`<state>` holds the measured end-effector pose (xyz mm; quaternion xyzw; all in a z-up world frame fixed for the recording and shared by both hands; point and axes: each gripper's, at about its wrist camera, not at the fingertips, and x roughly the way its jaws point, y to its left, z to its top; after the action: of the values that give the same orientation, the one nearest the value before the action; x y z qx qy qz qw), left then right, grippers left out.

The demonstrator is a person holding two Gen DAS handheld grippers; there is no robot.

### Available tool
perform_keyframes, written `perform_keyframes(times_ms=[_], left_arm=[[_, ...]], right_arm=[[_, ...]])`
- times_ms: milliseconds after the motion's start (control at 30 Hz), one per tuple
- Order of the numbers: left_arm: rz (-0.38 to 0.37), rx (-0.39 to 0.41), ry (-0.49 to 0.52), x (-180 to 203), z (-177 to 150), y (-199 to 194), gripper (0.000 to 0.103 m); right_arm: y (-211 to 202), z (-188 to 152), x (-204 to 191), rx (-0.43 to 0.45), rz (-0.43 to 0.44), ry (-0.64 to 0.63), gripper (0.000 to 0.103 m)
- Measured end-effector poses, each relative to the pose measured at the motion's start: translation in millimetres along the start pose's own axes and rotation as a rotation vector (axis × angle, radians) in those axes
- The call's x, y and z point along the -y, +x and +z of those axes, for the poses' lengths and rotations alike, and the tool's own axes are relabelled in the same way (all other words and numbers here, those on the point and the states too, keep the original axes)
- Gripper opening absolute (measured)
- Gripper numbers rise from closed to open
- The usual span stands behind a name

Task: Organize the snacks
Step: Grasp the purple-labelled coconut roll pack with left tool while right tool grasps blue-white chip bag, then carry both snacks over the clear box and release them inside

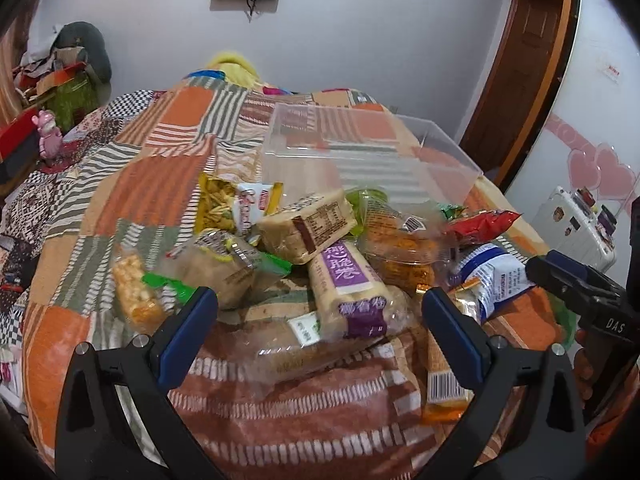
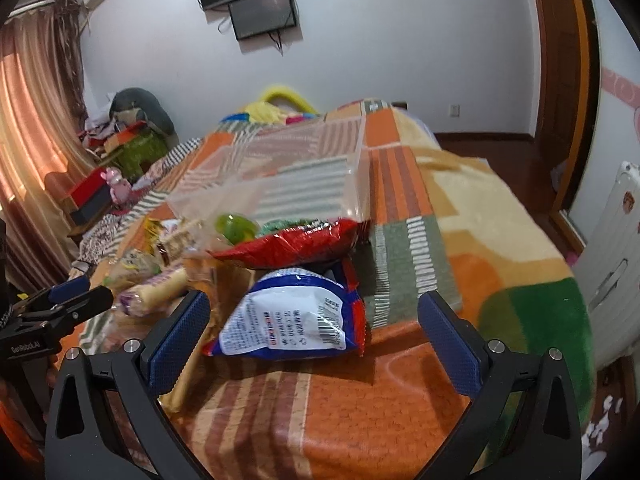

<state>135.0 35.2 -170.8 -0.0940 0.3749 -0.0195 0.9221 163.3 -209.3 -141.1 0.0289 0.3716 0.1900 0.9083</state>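
A pile of wrapped snacks lies on a patchwork blanket (image 1: 152,184). A purple-labelled pack (image 1: 352,292) lies just ahead of my left gripper (image 1: 320,312), which is open and empty above a clear-wrapped pack (image 1: 304,352). A blue and white bag (image 2: 292,316) lies between the open, empty fingers of my right gripper (image 2: 314,316); it also shows in the left wrist view (image 1: 492,276). A red bag (image 2: 296,242) lies behind it. A clear plastic box (image 1: 360,148) stands empty beyond the pile and also shows in the right wrist view (image 2: 288,176).
The right gripper's body (image 1: 588,300) shows at the right of the left wrist view; the left gripper's body (image 2: 52,308) shows at the left of the right wrist view. A cluttered side table (image 2: 104,184) stands left of the bed. A white radiator (image 2: 616,264) is on the right.
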Motion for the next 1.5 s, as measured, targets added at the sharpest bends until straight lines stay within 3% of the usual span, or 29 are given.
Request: perform_keyframes(times_ms=[167, 233, 467, 667, 833, 1133, 1500], left_arm=[[0.007, -0.053, 0.014, 10, 9, 25, 0.103], [-0.003, -0.07, 0.014, 11, 12, 33, 0.097], [-0.036, -0.156, 0.0, 10, 14, 65, 0.063], [-0.026, -0.159, 0.002, 10, 12, 70, 0.046], [-0.015, -0.159, 0.008, 12, 11, 66, 0.045], [-0.021, -0.15, 0.008, 12, 7, 37, 0.045], [-0.017, -0.055, 0.015, 14, 18, -13, 0.045]], right_arm=[[15, 1, 0, -0.034, 0.023, -0.011, 0.103], [21, 0, -2, -0.046, 0.028, -0.026, 0.103], [37, -1, -1, -0.091, 0.038, -0.036, 0.101], [41, 0, 4, -0.105, 0.095, 0.006, 0.089], [37, -1, 8, -0.111, 0.114, 0.013, 0.072], [13, 4, 9, -0.071, 0.092, 0.012, 0.059], [-17, 16, 6, 0.002, 0.083, -0.003, 0.052]])
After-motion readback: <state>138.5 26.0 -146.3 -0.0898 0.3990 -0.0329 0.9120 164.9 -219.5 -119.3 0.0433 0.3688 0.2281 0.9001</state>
